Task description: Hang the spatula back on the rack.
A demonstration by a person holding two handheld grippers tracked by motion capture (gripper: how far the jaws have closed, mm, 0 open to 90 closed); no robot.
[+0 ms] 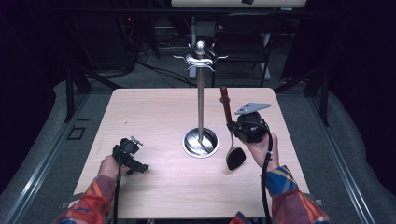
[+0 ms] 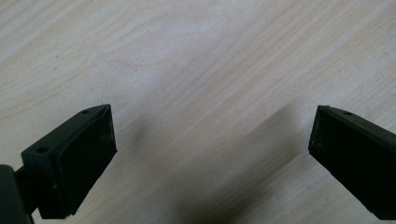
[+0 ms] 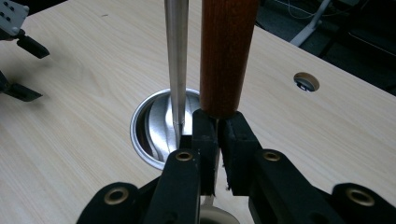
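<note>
A steel utensil stand rises from a round dish base [image 1: 200,142] at the table's middle, its pole [image 1: 201,93] topped by curled hooks [image 1: 200,58]. Just right of it a spoon-like utensil stands nearly upright, with a reddish wooden handle [image 1: 226,105] and a black head [image 1: 236,157] low over the table. My right gripper [image 1: 232,127] is shut on its thin metal neck just below the handle [image 3: 226,56]; its jaws meet [image 3: 217,135], with the pole [image 3: 176,60] and base [image 3: 154,126] close behind. My left gripper [image 1: 139,155] rests at the front left, open [image 2: 212,116] over bare wood.
The light wooden table [image 1: 154,112] has a cable hole [image 3: 307,81] near its far side. A dark chair [image 1: 243,37] and cables stand behind the table. The left gripper [image 3: 33,72] lies well left of the stand.
</note>
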